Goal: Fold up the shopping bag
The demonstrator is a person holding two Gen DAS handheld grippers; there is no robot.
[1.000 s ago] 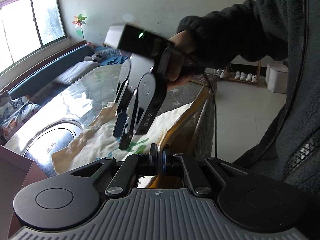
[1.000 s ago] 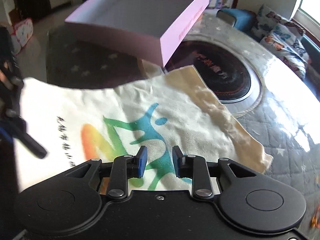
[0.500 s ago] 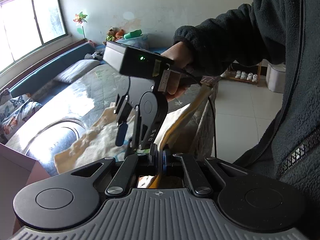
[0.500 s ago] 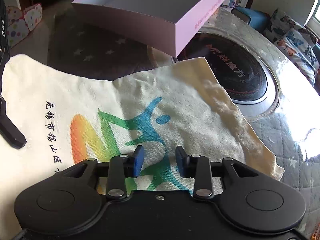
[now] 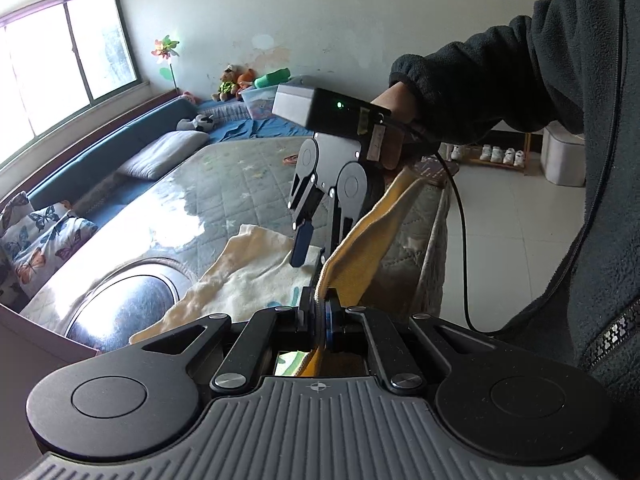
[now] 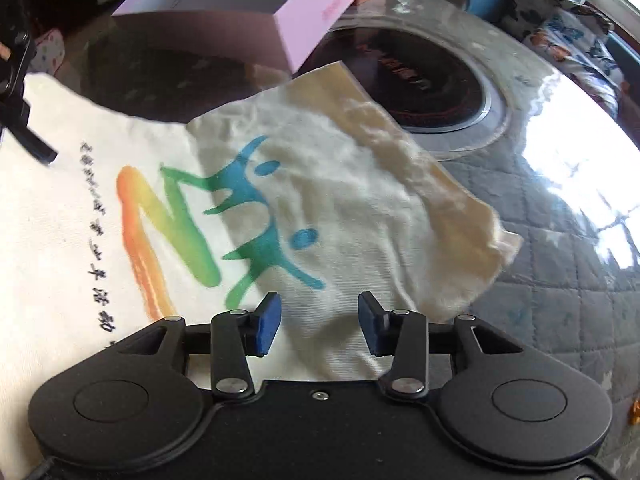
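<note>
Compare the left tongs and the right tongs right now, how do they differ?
The left tongs are shut on the bag's yellow-lined edge, lifting it; the right tongs are open, their jaws having just been opening, with nothing between the pads. The left tongs sit at the bag's edge, while the right tongs hover over its printed face near the colourful logo. Both have blue pads and black bodies.

The pink box [image 6: 256, 12] hogs the worktop's [image 6: 560, 280] far edge, its corner just beside the shopping bag [image 6: 340, 200], so there's not much room to sneak in there. Toward the right edge the quilted cover is bare past the round black hob [image 6: 432, 80]. The left gripper [image 6: 20, 100] blocks the bag's left corner.
</note>
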